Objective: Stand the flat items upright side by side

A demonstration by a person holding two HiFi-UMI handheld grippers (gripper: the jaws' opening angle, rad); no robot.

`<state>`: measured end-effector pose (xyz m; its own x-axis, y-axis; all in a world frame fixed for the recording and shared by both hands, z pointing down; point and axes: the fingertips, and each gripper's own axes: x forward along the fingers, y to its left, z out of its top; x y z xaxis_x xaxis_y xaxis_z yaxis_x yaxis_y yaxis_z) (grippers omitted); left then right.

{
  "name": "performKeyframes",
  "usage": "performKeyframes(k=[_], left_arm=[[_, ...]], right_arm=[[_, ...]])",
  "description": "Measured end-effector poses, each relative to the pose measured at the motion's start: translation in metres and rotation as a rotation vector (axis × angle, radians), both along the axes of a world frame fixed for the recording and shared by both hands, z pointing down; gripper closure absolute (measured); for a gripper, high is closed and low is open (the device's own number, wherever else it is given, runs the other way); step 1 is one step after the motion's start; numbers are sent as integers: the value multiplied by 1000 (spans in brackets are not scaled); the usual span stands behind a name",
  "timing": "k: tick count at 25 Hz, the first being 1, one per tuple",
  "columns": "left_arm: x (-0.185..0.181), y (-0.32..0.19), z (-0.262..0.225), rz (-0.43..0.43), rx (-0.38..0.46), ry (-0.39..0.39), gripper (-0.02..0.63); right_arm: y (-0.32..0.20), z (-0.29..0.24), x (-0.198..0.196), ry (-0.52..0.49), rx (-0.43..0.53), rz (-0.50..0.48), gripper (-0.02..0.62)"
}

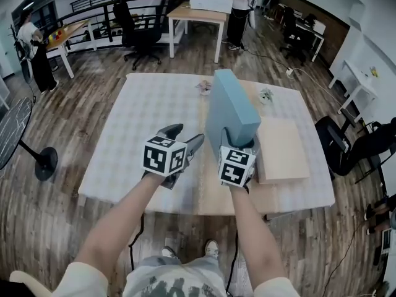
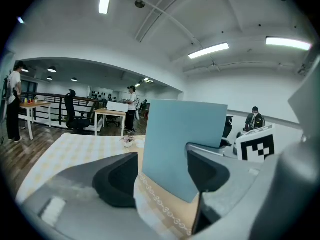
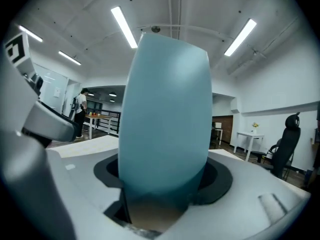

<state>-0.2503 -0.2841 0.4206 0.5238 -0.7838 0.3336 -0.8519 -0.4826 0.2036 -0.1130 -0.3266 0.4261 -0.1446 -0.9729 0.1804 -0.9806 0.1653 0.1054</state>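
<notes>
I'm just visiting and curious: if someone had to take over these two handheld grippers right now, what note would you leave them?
Right gripper: shut on the lower end of the blue flat box, holding it on end over the table.
Left gripper: open, empty, just left of the box.
Beige flat board: lying flat to the box's right, no gripper on it.
Done: blue box raised, not released.
Left: let it stand alone, then stand the beige board upright beside it.

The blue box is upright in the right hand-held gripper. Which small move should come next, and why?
Probably rest the blue box on the table and open the right hand-held gripper: the box stands upright, while the beige board lies flat.
</notes>
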Motion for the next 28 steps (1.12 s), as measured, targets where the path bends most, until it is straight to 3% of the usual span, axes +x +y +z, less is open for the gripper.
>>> performKeyframes(k=[7,12,28], left_arm=[[-29,5,-1,22,7,0,291],[-39,9,-3,42,13,-2,291],[-6,43,-13,125,43,22,291]], right_arm=[[9,-1,-34,-19,21,167,268],[16,1,-49,-45,12,217,268],[51,3,-50,-52,-49,21,229]])
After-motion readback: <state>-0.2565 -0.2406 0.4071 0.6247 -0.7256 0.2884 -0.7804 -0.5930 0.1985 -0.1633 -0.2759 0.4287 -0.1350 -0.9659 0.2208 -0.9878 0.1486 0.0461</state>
